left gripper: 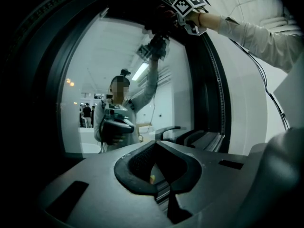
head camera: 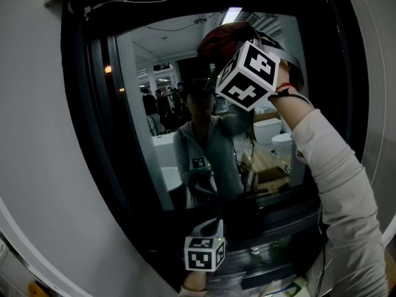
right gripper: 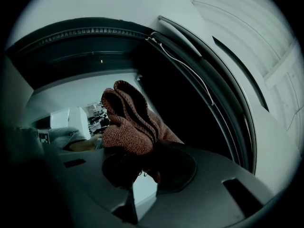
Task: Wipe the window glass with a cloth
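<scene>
The window glass [head camera: 167, 91] sits in a thick black frame [head camera: 93, 116] and mirrors a person and a lit room. My right gripper [right gripper: 142, 163] is raised to the upper right part of the pane and is shut on a reddish-brown woven cloth [right gripper: 128, 122]. The cloth bunches up ahead of the jaws, against the glass [right gripper: 71, 99]. In the head view the cloth [head camera: 226, 37] shows above the right gripper's marker cube [head camera: 249, 74]. My left gripper [left gripper: 159, 175] hangs low in front of the sill, its jaws shut with nothing between them; only its cube [head camera: 204, 252] shows from above.
White wall [head camera: 37, 141] surrounds the frame. A thin cable [right gripper: 190, 70] runs along the frame's top right edge. Dark sill tracks [left gripper: 204, 137] lie at the bottom of the window. The sleeved right arm [head camera: 337, 184] crosses the window's right side.
</scene>
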Demonstrator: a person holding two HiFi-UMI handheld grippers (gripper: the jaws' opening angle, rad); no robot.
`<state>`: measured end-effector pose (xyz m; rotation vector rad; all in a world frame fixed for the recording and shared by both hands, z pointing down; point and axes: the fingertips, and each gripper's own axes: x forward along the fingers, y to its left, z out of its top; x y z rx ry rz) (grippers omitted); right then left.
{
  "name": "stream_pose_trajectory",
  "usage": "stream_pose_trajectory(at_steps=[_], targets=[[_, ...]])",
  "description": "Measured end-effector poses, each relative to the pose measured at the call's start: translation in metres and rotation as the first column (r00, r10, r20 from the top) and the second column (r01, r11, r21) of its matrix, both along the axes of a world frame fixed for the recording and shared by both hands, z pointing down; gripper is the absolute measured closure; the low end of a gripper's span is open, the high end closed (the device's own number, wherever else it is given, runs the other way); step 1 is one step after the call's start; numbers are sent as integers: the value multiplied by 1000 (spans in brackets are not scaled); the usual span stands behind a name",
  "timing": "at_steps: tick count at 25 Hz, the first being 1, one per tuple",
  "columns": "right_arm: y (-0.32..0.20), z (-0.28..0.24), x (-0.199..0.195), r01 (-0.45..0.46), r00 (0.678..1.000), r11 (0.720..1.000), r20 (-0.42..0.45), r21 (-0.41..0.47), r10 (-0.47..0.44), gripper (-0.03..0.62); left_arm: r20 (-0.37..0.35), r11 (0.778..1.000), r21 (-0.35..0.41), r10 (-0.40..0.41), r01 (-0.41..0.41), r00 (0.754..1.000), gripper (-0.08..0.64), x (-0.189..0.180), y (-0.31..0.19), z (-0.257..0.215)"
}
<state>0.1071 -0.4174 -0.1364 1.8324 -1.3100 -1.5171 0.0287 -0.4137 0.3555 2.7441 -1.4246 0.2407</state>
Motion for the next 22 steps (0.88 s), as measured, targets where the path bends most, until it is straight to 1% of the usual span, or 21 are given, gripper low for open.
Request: stream_pose_trajectory(at_steps=[9, 22], targets=[[-5, 26, -8, 21, 1000, 998, -3, -52, -21, 549, 0, 1000, -8, 2, -2, 1000, 555, -1, 5, 6], [-8, 59, -6, 31, 999, 995, 17, -91, -30, 549, -8, 1000, -19, 12, -12, 1000, 555, -5, 12, 10]])
